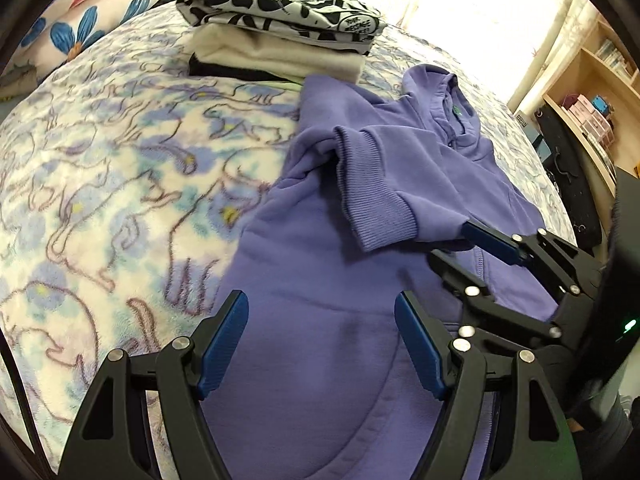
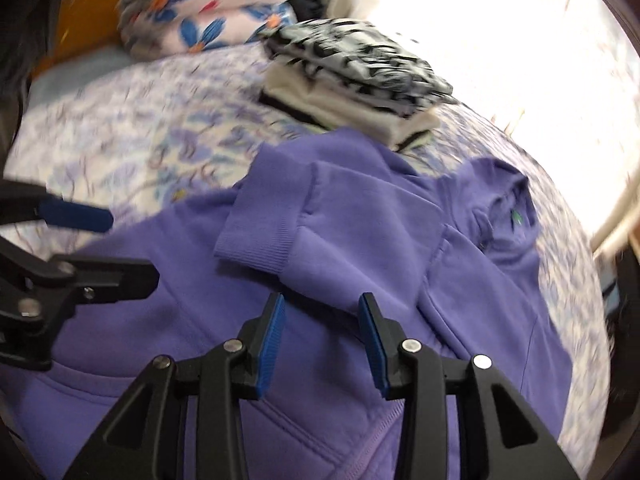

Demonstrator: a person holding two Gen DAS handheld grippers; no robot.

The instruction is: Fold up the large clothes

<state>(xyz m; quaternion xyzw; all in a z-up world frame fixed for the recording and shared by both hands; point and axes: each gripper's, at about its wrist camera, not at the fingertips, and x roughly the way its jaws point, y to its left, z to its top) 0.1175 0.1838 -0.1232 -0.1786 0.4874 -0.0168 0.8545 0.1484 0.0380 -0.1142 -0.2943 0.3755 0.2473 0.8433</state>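
Hoodie [image 1: 320,320] lies flat on blanket [image 1: 100,184], just below folded stack [image 1: 280,32], one sleeve laid across the chest, likely to narrow it. Left gripper [image 1: 322,344] hovers released, nothing between jaws.

Right view: right gripper [image 2: 322,344] parted, empty, over hoodie [image 2: 360,216] below stack [image 2: 352,76]; sleeve seems let go.

Both tools share one build. The left gripper [image 1: 322,346] and right gripper [image 2: 322,340] have matte black angular linkage arms with triangular cut-outs, round silver pivot screws, and ribbed blue pads [image 1: 224,344] lining each finger's inner face.
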